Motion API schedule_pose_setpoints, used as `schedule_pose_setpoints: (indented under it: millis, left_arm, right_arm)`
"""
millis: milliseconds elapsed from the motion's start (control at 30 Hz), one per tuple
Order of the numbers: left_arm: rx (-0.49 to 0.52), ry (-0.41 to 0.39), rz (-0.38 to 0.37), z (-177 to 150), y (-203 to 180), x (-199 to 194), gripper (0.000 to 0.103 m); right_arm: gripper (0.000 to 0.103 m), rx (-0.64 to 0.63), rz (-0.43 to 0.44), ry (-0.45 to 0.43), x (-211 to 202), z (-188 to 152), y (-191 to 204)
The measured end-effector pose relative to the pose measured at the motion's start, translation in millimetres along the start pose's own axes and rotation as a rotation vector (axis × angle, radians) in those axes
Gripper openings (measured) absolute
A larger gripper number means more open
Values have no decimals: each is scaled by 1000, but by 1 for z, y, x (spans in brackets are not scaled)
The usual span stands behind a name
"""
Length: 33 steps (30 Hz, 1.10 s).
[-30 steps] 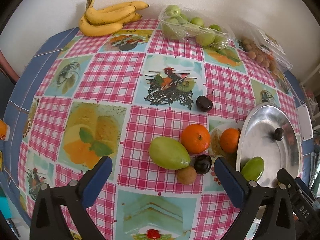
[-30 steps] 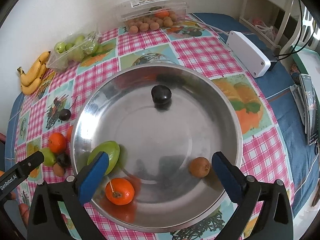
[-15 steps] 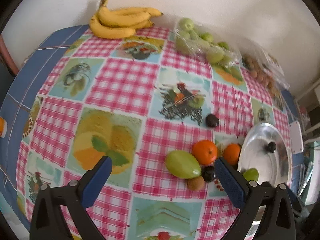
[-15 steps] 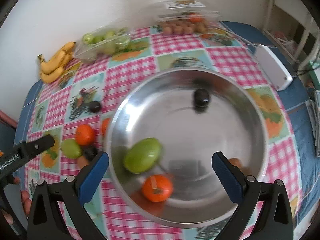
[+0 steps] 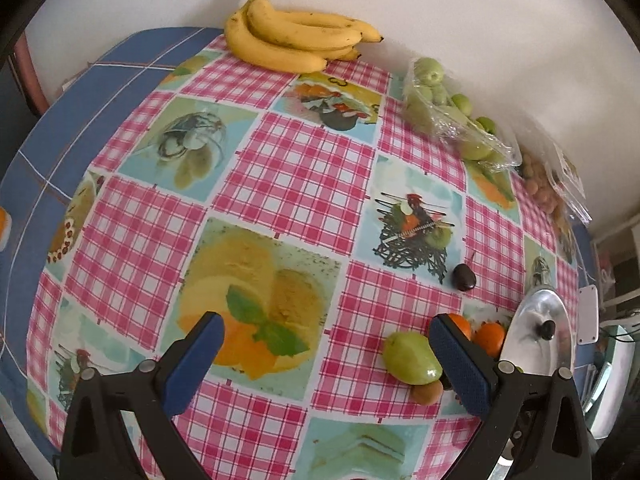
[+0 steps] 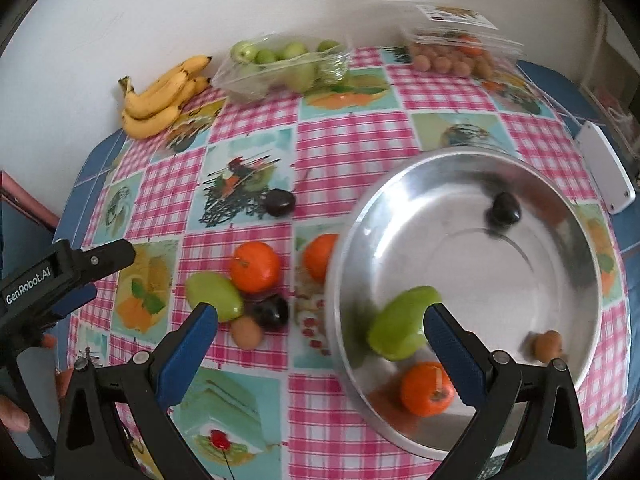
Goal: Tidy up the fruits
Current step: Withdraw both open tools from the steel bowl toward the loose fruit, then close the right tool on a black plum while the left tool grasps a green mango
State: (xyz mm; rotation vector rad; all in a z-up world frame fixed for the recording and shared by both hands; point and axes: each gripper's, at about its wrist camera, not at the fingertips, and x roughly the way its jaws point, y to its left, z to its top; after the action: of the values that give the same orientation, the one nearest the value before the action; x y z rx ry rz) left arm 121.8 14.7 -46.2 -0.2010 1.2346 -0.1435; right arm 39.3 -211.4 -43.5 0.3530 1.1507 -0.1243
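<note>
- Steel bowl [image 6: 560, 264] already holds a mango, orange, plum and a small brown fruit — I could nudge its rim reaching past.
- Loose green mango [image 6: 214, 296] lies beside it, touching an orange [image 6: 255, 267]; round neighbours may roll.
- My right gripper [image 6: 318, 344] and left gripper [image 5: 326, 354] hang spread, empty.

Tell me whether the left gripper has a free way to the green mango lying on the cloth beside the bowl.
Probably yes. The left gripper is open and empty, and the green mango lies on the tablecloth by its right finger. Nothing covers it, though an orange and a dark plum crowd its far side.
</note>
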Motion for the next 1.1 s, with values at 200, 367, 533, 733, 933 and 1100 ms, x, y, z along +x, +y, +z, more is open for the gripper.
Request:
schedule_pose_setpoints:
  millis: [200,367,533,733,933,1100]
  left_arm:
    - [-41,11,10,2,8,4,103]
    - [-47,33,39,-1,11,7,103]
    - [-49,39,32,-2,10,5,103]
    - [-42,43,25,-2,8,4,103]
    - [-30,60,20,-3,6,7,103]
    - [-23,62,8,-3,4,9,103]
  right_arm:
    - [103,-56,51,4,6,5,22]
    - [102,-88,103,46,12,1,33]
    - [102,-112,123,72,14,-2,41]
    - [102,-132,139,107,22,-6,46]
    - [102,-135,120,145,35,-10,45]
    - [102,-131,121,161,41,-12,45]
